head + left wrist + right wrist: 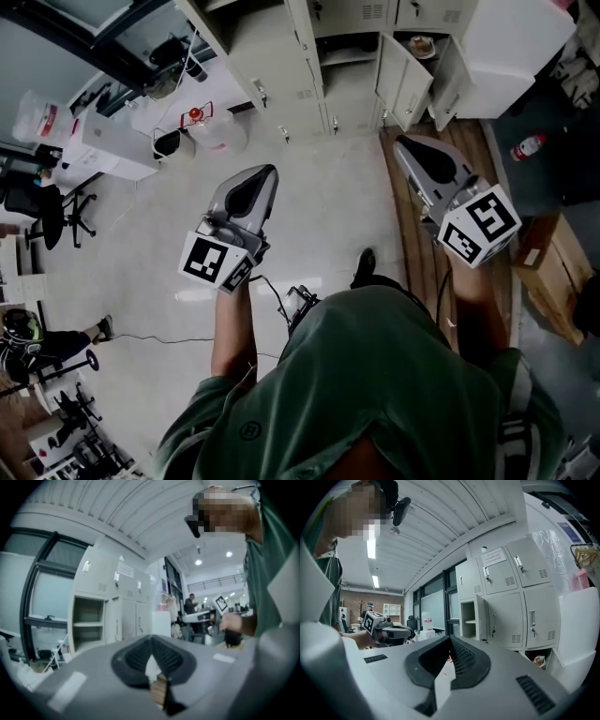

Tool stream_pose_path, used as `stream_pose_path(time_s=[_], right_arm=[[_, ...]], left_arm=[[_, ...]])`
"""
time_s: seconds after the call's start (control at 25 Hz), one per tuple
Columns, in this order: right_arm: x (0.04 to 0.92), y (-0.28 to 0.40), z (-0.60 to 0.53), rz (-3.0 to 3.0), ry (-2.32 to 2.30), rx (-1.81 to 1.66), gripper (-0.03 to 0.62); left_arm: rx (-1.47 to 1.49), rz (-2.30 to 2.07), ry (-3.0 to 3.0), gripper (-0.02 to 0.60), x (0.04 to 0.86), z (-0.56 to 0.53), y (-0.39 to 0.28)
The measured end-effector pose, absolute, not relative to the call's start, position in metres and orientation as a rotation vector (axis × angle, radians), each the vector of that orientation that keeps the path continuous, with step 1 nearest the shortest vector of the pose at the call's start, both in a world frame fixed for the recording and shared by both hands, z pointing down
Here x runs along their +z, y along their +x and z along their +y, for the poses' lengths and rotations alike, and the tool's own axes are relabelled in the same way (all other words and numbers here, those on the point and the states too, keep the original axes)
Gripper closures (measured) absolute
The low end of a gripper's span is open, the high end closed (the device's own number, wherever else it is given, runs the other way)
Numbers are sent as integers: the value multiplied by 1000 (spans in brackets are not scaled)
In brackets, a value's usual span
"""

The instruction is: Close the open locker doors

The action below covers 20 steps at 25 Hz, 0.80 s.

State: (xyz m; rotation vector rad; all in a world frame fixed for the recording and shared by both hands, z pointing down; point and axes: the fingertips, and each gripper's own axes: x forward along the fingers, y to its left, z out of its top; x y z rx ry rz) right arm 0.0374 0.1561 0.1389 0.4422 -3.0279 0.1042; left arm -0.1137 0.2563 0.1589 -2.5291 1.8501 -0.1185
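The left claw [270, 172] and right claw [403, 142] are closed and empty, well apart from the open locker doors [401, 86]. These look like stiff hinged metal that probably swings lightly; push near the free edge.

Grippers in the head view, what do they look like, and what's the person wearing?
Both left gripper and right gripper are grey tapered shells with black ribbed tongs, each carrying a white cube with black square markers. The person wears a green shirt.

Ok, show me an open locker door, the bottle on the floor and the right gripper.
open locker door [403, 86], head view, door panel.
bottle [528, 147], head view, its body.
right gripper [403, 142], head view, its fingertips.
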Motion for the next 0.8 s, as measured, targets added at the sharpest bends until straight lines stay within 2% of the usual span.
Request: stream_pose_path(time_s=[0.4,0.8], right_arm=[[150,1,89,-3052,312,106,588],[153,-53,42,-3041,321,97,588]], left_arm=[[-151,1938,-2472,580,165,200,-131],[-157,1905,-2529,580,176,149,-184]])
